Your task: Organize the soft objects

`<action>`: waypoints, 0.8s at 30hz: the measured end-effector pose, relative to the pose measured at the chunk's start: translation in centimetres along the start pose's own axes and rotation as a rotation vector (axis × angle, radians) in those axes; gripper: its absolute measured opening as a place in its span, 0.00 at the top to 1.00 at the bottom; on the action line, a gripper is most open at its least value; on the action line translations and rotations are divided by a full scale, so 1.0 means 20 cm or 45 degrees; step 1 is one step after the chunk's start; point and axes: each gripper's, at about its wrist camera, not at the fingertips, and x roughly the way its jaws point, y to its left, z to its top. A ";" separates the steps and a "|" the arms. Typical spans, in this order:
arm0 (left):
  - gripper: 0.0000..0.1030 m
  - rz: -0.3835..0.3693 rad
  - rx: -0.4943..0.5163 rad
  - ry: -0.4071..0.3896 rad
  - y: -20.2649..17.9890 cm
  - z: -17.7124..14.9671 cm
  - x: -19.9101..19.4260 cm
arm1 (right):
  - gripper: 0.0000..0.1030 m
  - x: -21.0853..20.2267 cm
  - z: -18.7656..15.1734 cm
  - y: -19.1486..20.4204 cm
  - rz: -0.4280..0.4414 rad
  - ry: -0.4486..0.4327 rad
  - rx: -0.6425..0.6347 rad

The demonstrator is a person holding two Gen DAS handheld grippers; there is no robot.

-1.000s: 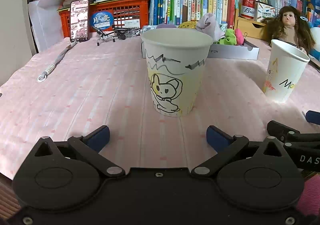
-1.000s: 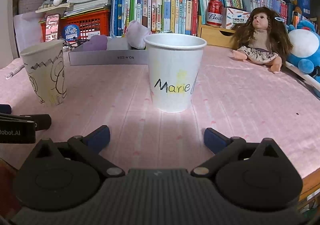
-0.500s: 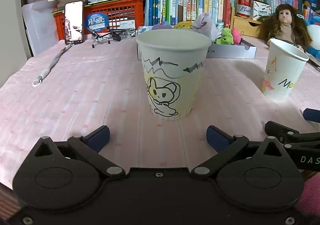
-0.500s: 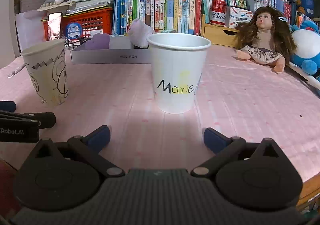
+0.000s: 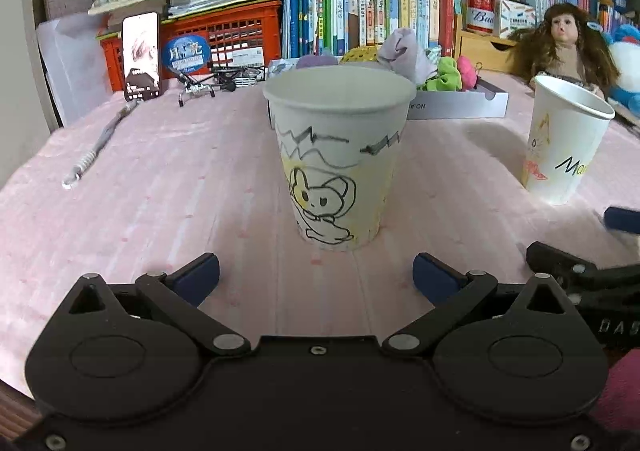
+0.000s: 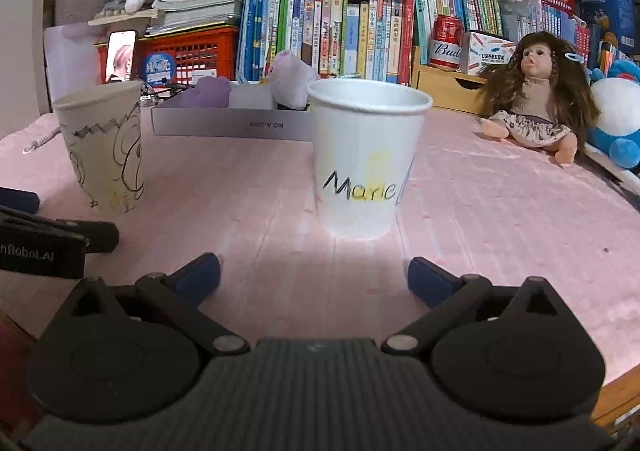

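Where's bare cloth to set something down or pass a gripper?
Free: pink cloth between cartoon-drawn paper cup and white "Marie" paper cup; also left, between the cartoon cup and grey cord. Crowded: back edge, around the grey tray of soft toys and long-haired doll.

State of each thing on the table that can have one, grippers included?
Mouse cup: upright, contents hidden.
Marie cup: upright, contents hidden.
Tray: holding soft items.
Phone: propped up, screen lit.
Doll: sitting.
Left gripper: open, empty.
Right gripper: open, empty.
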 end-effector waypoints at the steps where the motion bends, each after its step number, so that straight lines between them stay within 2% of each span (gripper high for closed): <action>1: 0.00 0.012 0.018 -0.010 -0.01 0.01 -0.01 | 0.00 -0.01 0.01 0.00 -0.012 -0.017 0.005; 5: 0.00 0.024 0.070 -0.040 -0.03 0.04 -0.05 | 0.00 -0.05 0.06 0.00 -0.017 -0.073 0.000; 14: 0.00 -0.012 0.064 -0.093 -0.04 0.14 -0.13 | 0.00 -0.10 0.13 0.00 -0.027 -0.153 -0.024; 24: 0.00 -0.020 0.053 -0.104 -0.04 0.16 -0.13 | 0.00 -0.10 0.16 -0.02 -0.032 -0.158 0.000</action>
